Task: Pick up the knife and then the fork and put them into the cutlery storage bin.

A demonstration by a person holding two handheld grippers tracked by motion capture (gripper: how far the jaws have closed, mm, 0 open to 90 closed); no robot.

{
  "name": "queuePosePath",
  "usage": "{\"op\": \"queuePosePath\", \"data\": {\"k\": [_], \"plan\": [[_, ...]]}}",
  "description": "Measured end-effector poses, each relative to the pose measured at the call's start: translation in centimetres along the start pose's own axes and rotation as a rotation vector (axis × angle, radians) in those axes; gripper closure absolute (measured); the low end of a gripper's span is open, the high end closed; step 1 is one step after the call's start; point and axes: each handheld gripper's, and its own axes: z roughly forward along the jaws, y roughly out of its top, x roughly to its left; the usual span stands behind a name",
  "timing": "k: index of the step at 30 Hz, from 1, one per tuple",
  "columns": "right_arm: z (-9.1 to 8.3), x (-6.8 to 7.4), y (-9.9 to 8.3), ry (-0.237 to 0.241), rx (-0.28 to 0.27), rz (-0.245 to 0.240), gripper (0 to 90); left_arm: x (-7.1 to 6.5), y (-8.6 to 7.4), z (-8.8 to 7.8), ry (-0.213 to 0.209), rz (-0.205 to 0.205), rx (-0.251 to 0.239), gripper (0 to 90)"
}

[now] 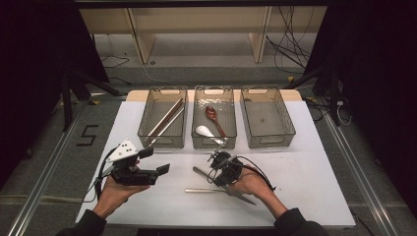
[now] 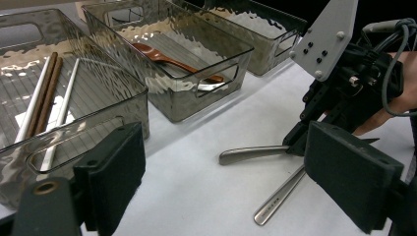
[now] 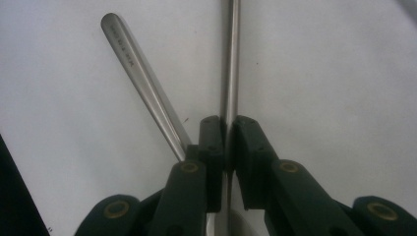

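The right gripper (image 3: 227, 142) pinches a steel handle (image 3: 229, 59) between its fingers, while the left gripper (image 2: 221, 182) gapes wide.

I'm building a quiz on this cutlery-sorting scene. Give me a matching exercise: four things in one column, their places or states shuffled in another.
Things:
1. chopsticks
2. brown spoon
3. right bin
4. left gripper

Places or states:
A. holds nothing
B. open above the table
C. in the left bin
D. in the middle bin, beside a white spoon

Pairs: 1-C, 2-D, 3-A, 4-B
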Motion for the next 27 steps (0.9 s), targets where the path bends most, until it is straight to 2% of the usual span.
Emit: {"op": "queuePosePath", "data": {"k": [6,12,16,27], "plan": [[-0.1,0.4,0.1,-0.014,-0.01,-0.016,83.6,0.0,0.0,0.0,0.0,0.001,0.0,15.1],[-1.1,0.1,0.0,-0.011,-0.033,-0.023,83.8,0.1,0.0,-0.1,0.0,0.0,0.001,15.1],[-2.3,-0.4,-0.2,-0.015,-0.074,-0.001,83.8,0.1,0.0,0.0,0.003,-0.002,0.003,15.1],[-4.8,-2.1,-1.2,-0.025,-0.138,0.039,83.9,0.1,0.0,0.1,0.002,-0.003,0.005,15.1]]}}
